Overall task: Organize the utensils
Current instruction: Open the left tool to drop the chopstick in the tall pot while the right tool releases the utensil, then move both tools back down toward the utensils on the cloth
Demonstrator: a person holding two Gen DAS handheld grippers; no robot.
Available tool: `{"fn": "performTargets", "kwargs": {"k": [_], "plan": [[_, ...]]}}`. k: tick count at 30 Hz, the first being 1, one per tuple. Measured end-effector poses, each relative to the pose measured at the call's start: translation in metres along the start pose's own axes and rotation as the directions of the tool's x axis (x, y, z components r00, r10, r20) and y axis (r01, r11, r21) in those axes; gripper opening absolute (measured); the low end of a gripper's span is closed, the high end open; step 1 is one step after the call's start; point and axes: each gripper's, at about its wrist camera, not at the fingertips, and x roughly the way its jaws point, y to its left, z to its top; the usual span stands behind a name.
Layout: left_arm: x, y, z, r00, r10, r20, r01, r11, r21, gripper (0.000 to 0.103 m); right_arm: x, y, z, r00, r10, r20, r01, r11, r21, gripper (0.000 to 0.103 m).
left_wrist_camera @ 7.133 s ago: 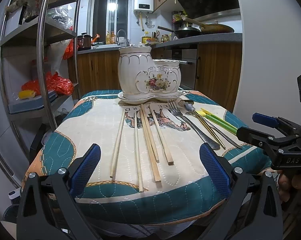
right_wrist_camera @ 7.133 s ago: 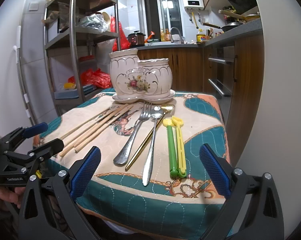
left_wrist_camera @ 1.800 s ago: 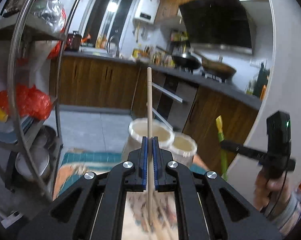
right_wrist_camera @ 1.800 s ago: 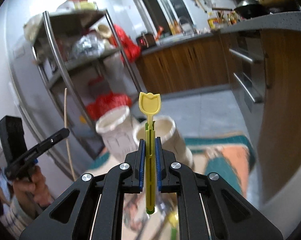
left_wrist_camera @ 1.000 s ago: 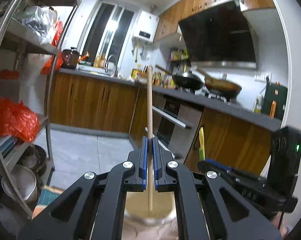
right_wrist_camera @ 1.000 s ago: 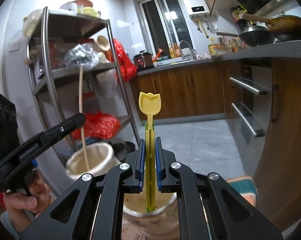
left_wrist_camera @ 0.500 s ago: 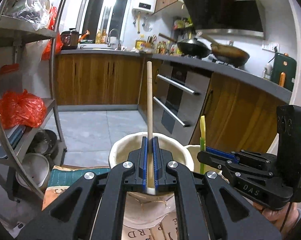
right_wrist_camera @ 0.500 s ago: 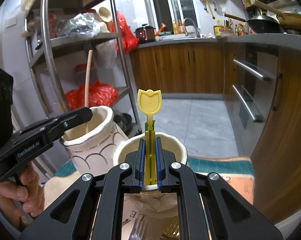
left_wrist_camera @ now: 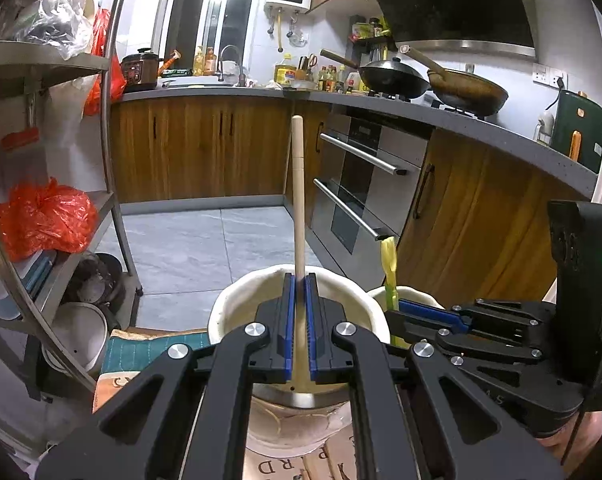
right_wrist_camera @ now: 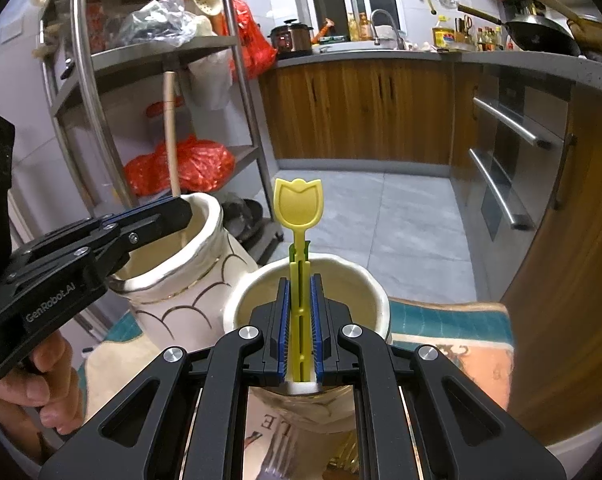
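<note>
Only right wrist view shows fork below yellow stick's cup.

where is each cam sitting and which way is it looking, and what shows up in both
Left wrist: rides the left gripper, looking forward and slightly down over the taller pot toward the oven; its own fingers clamp a wooden chopstick; the right gripper sits at right.
Right wrist: rides the right gripper, facing the shorter pot and floor; its fingers clamp the yellow tulip-topped utensil; a hand holding the left gripper shows at left.
Shared: both pots, both held utensils, each other's gripper.
</note>
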Motion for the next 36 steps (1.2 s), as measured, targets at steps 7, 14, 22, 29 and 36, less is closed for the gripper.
{"fn": "performTargets", "kwargs": {"k": [7,14,22,29,36], "plan": [[0.001,-0.001,0.0,1.0,0.003,0.004,-0.003,1.0,-0.002,0.006,-0.001,0.001,0.0,1.0,-0.006,0.003,0.006,1.0,-0.006,0.013],[0.001,0.0,0.001,1.0,-0.011,0.022,0.011,1.0,-0.006,0.006,-0.009,-0.001,-0.001,1.0,0.002,0.026,-0.002,1.0,0.002,0.016],[-0.01,0.014,0.007,0.996,-0.06,0.061,0.063,0.997,-0.043,0.007,-0.035,-0.002,0.0,0.994,0.025,0.107,-0.026,1.0,0.005,0.02],[-0.037,0.038,0.008,0.989,-0.108,0.104,0.12,0.987,-0.109,0.02,-0.056,-0.002,-0.006,0.987,0.035,0.157,-0.034,0.999,-0.004,0.025],[-0.065,0.042,-0.009,0.988,-0.121,0.098,0.13,0.987,-0.092,0.036,-0.06,-0.004,-0.026,0.993,0.041,0.113,-0.04,0.999,-0.009,0.028]]}}
